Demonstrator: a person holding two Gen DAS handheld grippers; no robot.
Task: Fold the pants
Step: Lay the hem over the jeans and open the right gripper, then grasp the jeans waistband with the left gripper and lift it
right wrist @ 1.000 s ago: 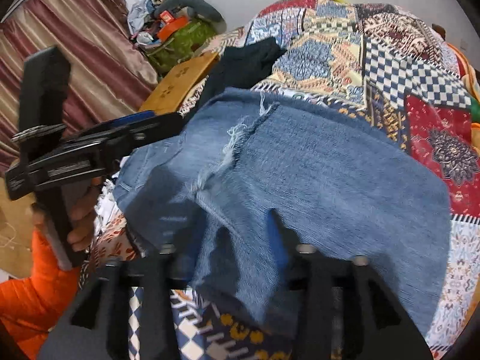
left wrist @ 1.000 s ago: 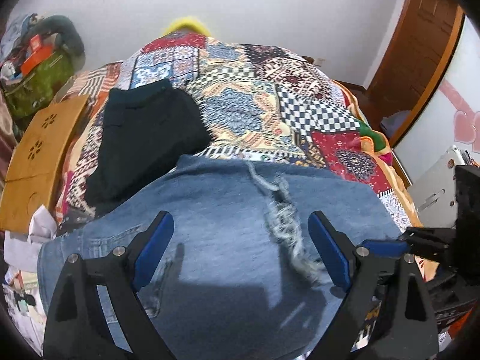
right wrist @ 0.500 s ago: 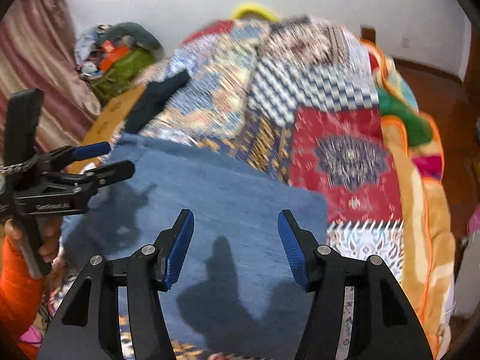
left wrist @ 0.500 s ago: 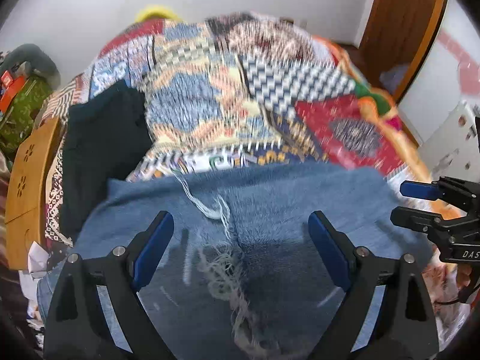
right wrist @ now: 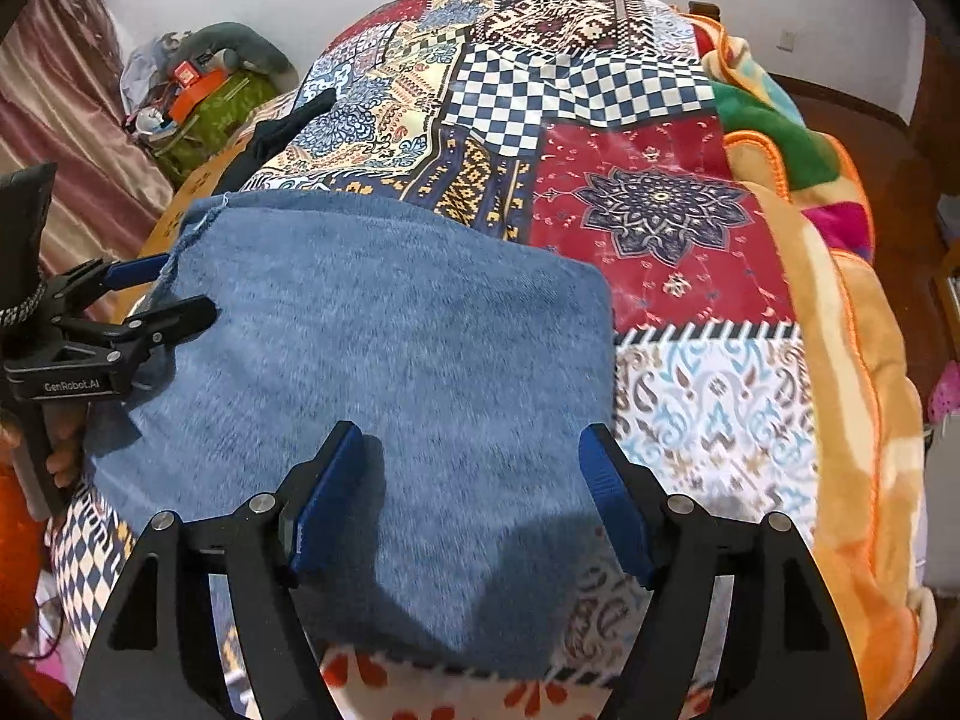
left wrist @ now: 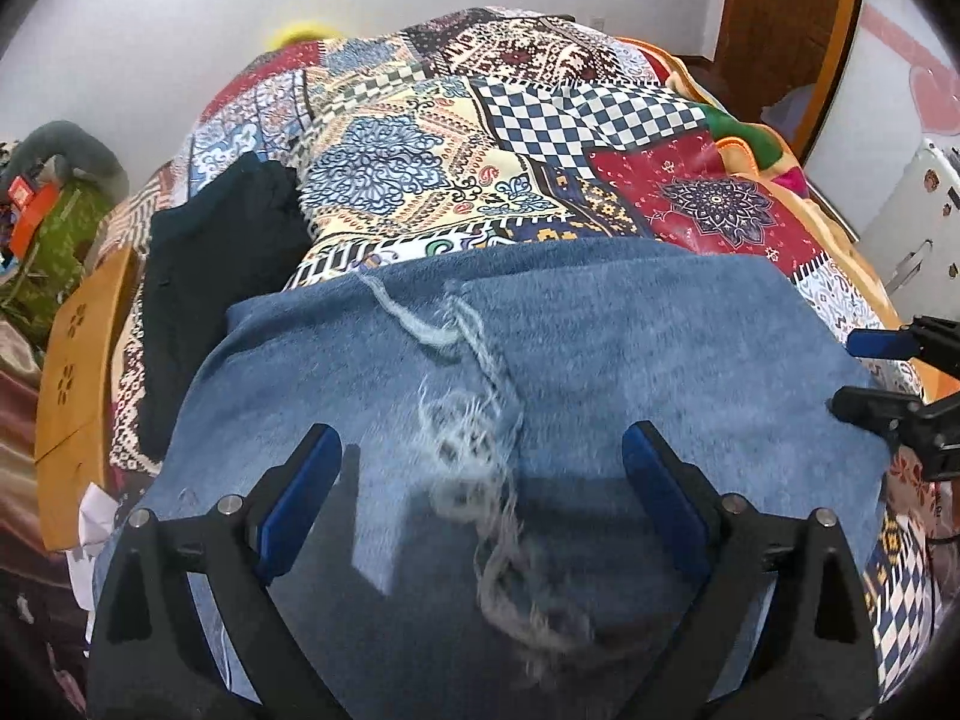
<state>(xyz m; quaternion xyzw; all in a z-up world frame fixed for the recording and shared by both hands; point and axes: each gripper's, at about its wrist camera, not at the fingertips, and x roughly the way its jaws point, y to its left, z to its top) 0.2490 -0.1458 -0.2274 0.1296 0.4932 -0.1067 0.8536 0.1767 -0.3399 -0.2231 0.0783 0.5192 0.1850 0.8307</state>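
Denim pants [left wrist: 630,348] lie folded into a broad blue block on the patchwork bedspread [left wrist: 456,138], near the bed's close edge, with the long axis running side to side across the left wrist view, from about 9 o'clock to 3 o'clock. A frayed, ripped patch [left wrist: 474,456] with loose pale threads sits near the middle of the top layer and trails toward 6 o'clock. The left gripper [left wrist: 480,498] hangs over the pants with its blue-padded fingers [left wrist: 300,498] spread wide and nothing between them. In the right wrist view the same denim [right wrist: 384,348] fills the lower left, its far edge slanting from 10 o'clock down toward 3 o'clock, and the right gripper [right wrist: 474,498] hovers above its near right corner, fingers wide apart and empty. A dark garment [left wrist: 204,276] lies on the bed just beside the pants at 10 o'clock, next to a wooden panel [left wrist: 78,372] at 9 o'clock.
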